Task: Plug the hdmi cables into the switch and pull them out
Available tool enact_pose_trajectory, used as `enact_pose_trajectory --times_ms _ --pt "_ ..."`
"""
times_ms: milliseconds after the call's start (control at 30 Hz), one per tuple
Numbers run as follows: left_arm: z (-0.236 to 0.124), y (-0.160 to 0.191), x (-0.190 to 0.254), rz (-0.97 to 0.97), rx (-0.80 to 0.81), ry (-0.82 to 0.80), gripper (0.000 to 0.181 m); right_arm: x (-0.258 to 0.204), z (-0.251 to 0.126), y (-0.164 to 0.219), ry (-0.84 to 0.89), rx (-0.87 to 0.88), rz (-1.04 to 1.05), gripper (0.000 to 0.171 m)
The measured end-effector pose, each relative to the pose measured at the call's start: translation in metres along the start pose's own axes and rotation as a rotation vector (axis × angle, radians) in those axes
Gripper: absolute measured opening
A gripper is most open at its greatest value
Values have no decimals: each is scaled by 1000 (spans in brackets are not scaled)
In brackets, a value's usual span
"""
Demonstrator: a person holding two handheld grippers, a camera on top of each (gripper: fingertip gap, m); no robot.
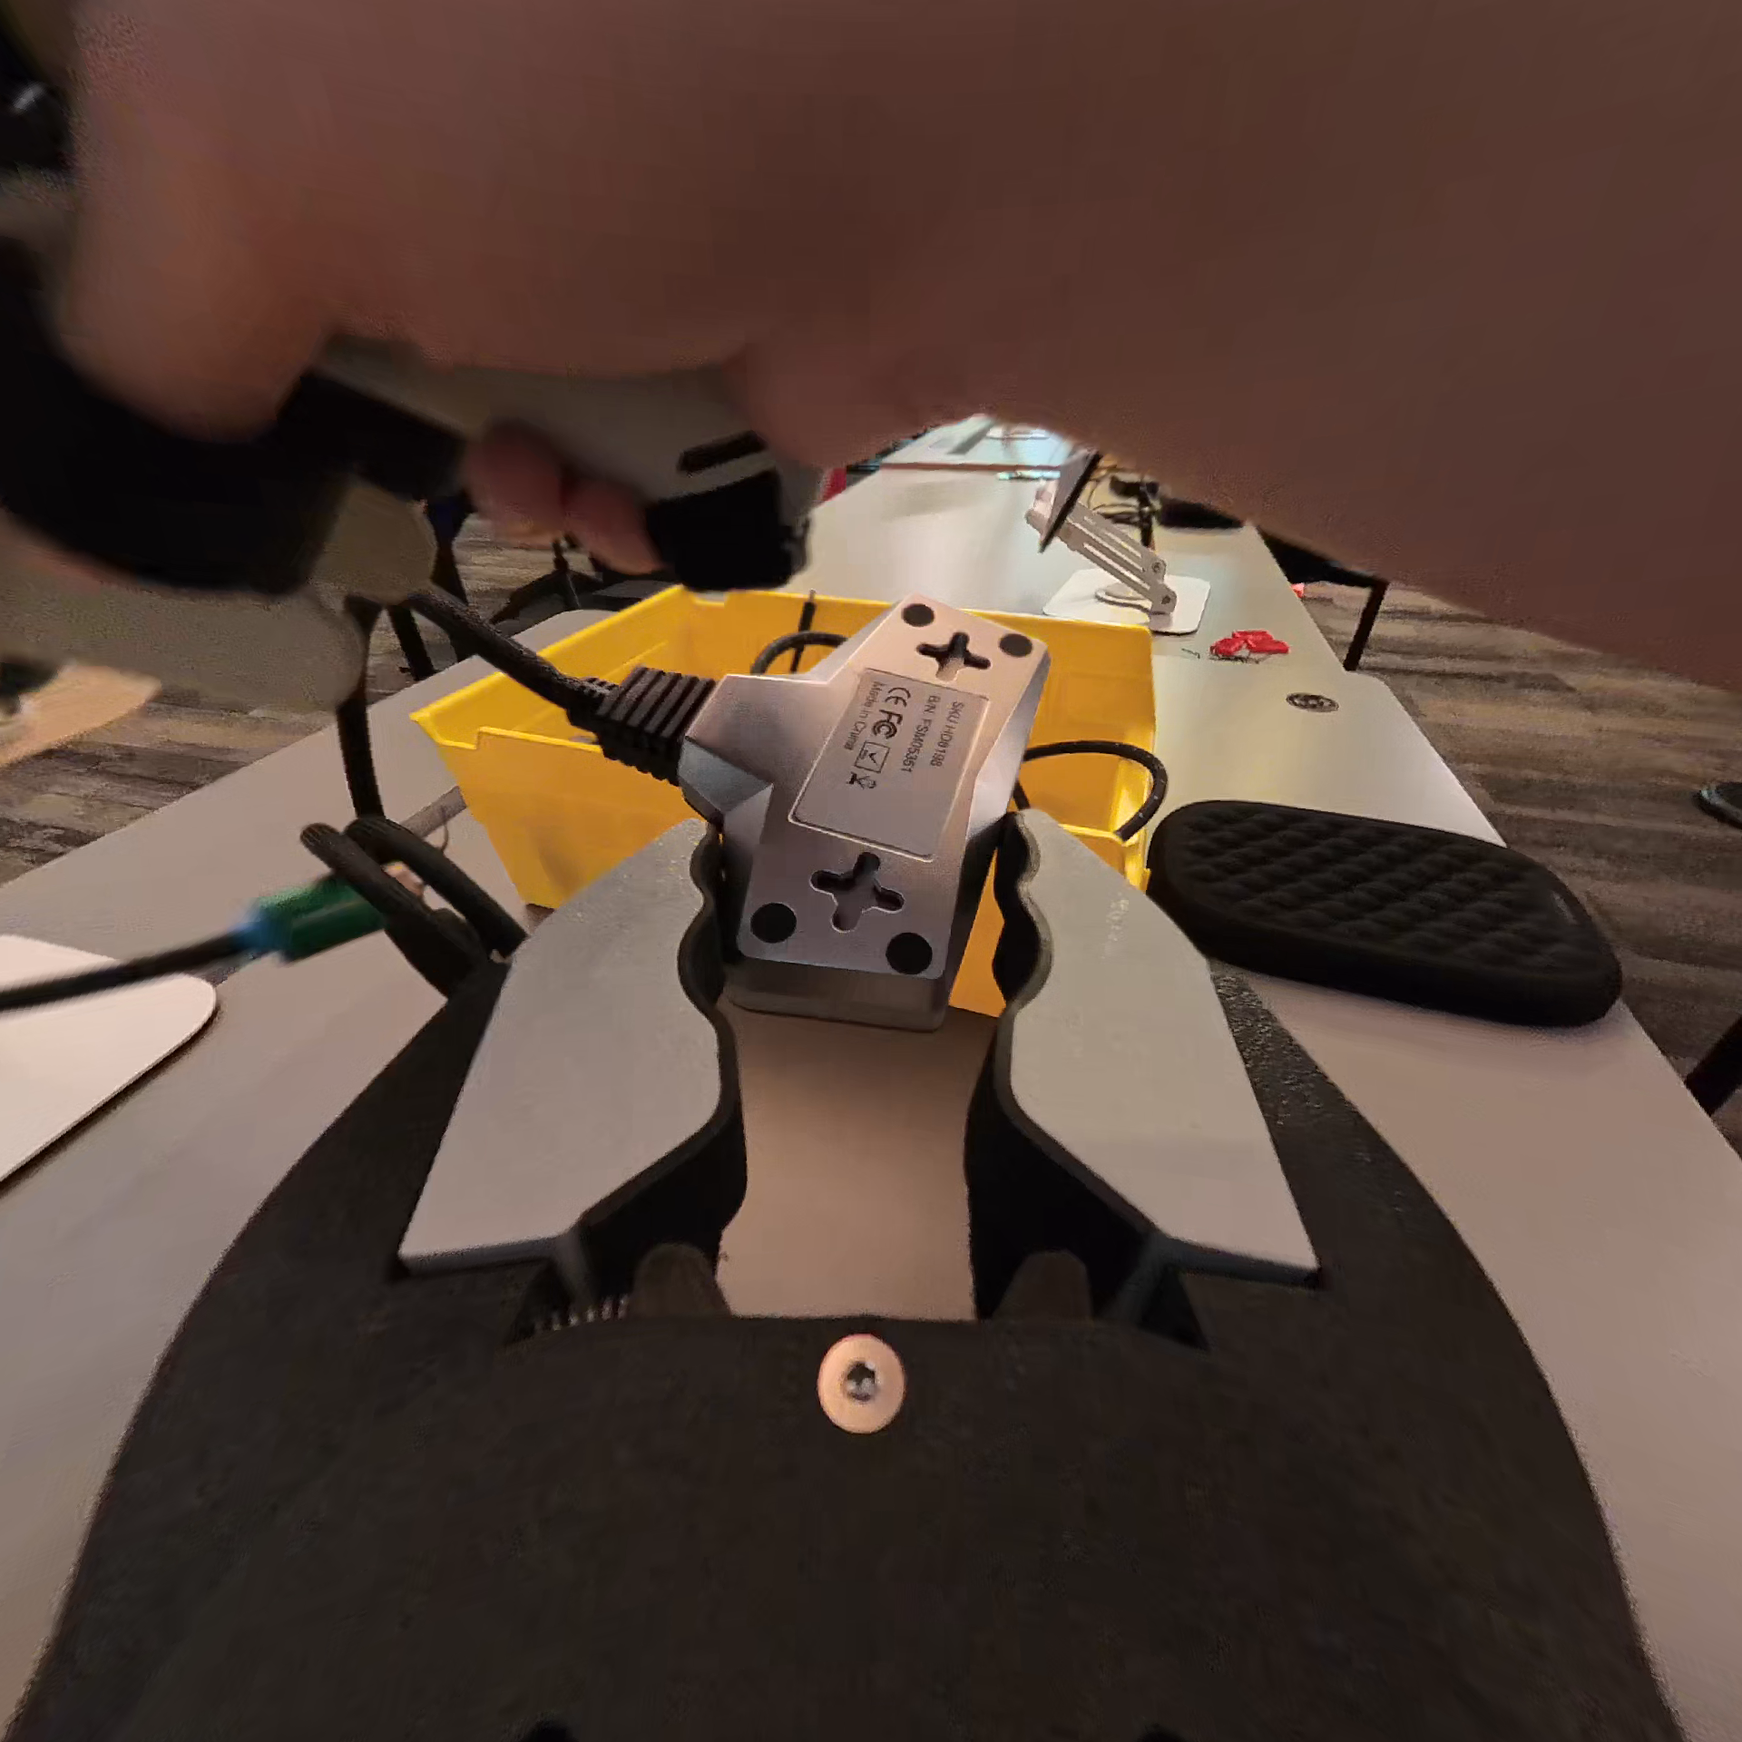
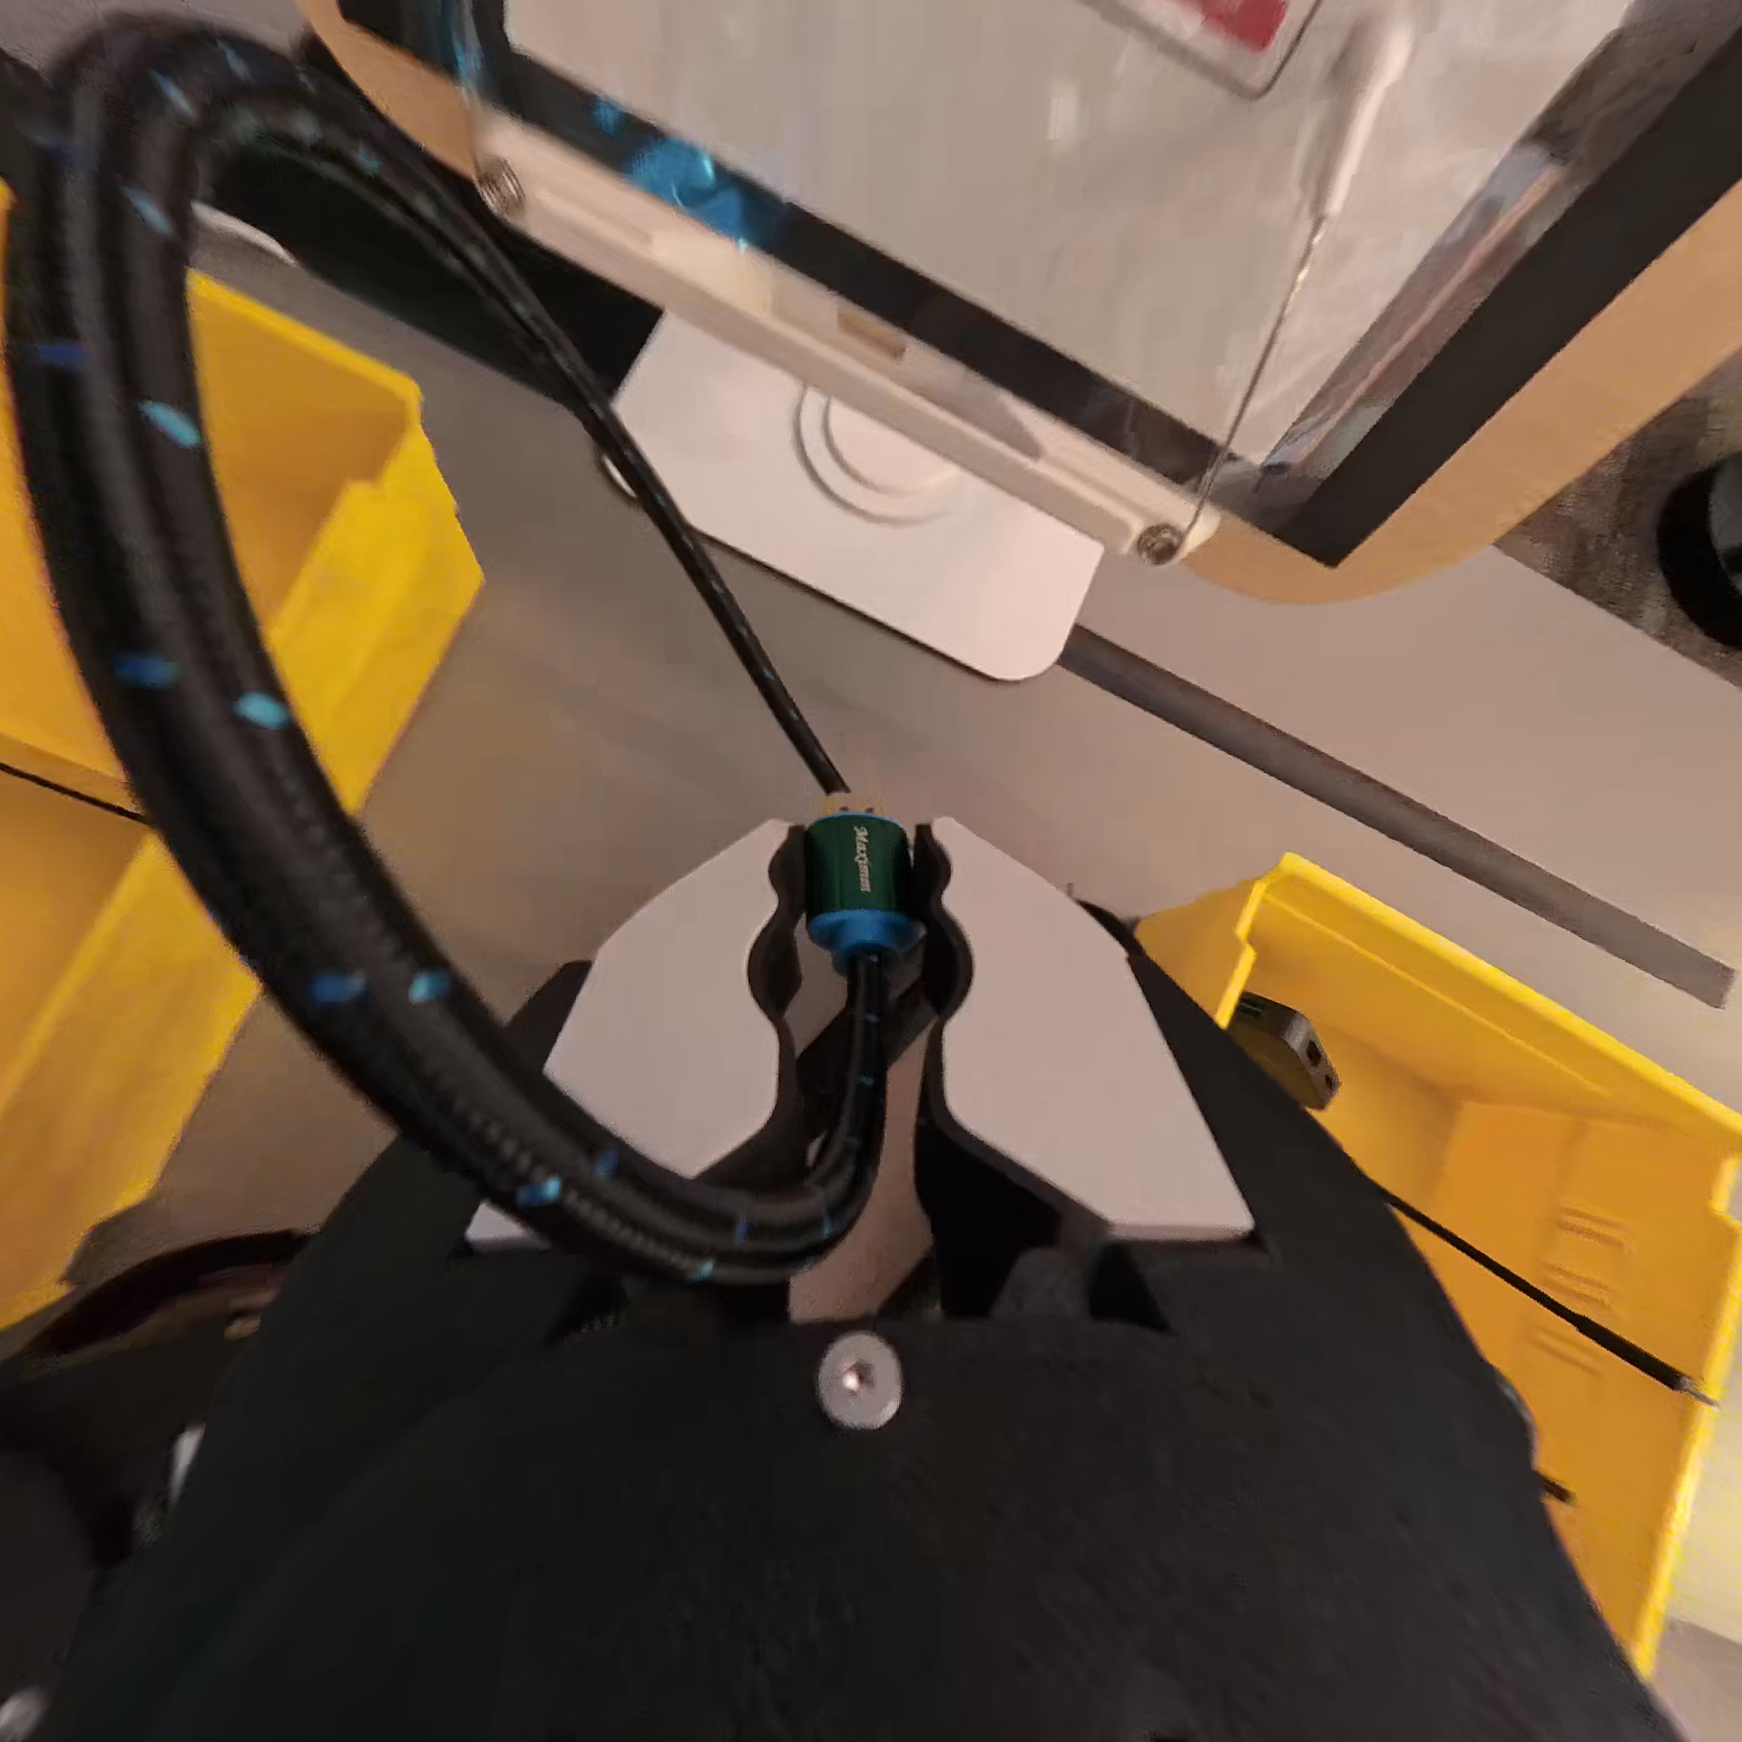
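My left gripper [image 1: 862, 872] is shut on the silver HDMI switch [image 1: 867, 792], held underside up above the grey table, with its black braided lead [image 1: 528, 660] leaving its left end. A second green-and-blue HDMI plug [image 1: 311, 919] lies on the table to the left. My right gripper [image 2: 860, 886] is shut on a green-and-blue HDMI plug [image 2: 858, 881], gold tip pointing forward. Its black braided cable [image 2: 188, 660] loops round to the left. A blurred arm and the other gripper [image 1: 716, 528] cross the top of the left wrist view.
A yellow bin [image 1: 584, 754] stands right behind the switch. A black quilted pad [image 1: 1376, 905] lies to the right. A white stand base [image 2: 867, 528] and a tilted tablet [image 2: 1037, 236] sit ahead of the right gripper, with yellow bins [image 2: 283, 566] on both sides.
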State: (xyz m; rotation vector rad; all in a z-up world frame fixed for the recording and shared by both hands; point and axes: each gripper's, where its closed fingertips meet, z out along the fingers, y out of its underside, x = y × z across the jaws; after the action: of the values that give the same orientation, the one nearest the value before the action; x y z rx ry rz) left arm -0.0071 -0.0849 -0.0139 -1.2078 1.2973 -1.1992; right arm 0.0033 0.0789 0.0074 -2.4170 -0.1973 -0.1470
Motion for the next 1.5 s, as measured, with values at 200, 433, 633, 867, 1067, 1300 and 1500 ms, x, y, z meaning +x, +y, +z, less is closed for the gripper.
enact_pose_trajectory --times_ms 200,433,633,867,1067,1300,1500 --pt "4 6 8 44 -30 27 55 -12 24 1 -12 -16 -22 23" --pt "6 17 2 37 -75 17 55 -3 -57 -75 -188 297 132 22" --pt "6 22 -6 50 -95 -17 55 44 -174 -89 -189 392 78 22" --pt "1 22 -21 20 -84 -70 55 126 -216 -6 -89 217 82 22" --pt "-2 21 -33 -56 -73 -113 55 159 -191 94 -114 16 84 23" --pt "-5 20 -42 -127 -49 -129 55 202 -154 178 22 -100 79 22" --pt "-8 17 -47 -147 -38 -140 55 171 -104 239 69 -281 -114 23"
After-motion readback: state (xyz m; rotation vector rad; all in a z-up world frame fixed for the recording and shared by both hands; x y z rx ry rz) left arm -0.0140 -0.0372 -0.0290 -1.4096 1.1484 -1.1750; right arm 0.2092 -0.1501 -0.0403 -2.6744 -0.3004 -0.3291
